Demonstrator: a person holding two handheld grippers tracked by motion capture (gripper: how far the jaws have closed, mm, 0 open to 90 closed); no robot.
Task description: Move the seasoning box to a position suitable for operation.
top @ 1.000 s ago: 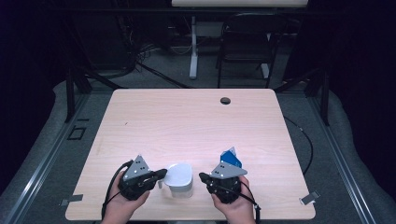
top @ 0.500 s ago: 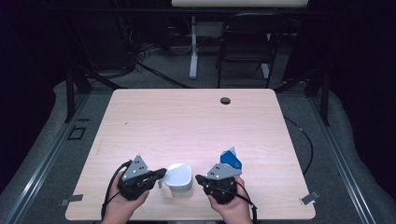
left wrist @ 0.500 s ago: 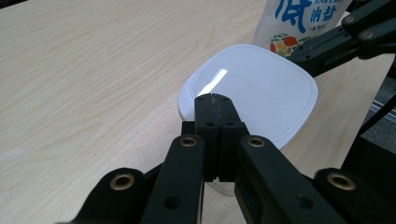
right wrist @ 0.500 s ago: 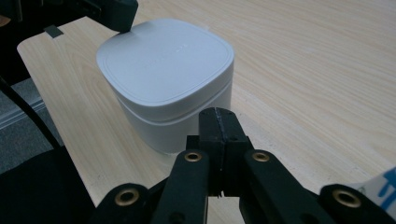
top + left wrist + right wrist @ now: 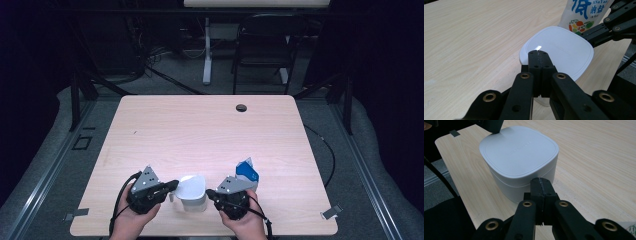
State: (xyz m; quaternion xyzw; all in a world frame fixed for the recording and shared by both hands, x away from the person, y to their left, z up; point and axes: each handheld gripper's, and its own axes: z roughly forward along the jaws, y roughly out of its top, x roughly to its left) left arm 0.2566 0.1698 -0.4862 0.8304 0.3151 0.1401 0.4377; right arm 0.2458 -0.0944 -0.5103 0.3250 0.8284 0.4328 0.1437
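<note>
Since the earlier frames, little has shifted: my right tongs have edged slightly nearer the white lidded container; my left tongs hold their place. Both pairs are pressed together, pinching nothing. The container stands near the front edge of the surface, between the 2 tongs, lid on. My left tips rest at the lid's rim; the right tips sit just beside its wall. A blue-and-white carton stands just right. I judge the work barely begun: lid unopened, carton untouched.
</note>
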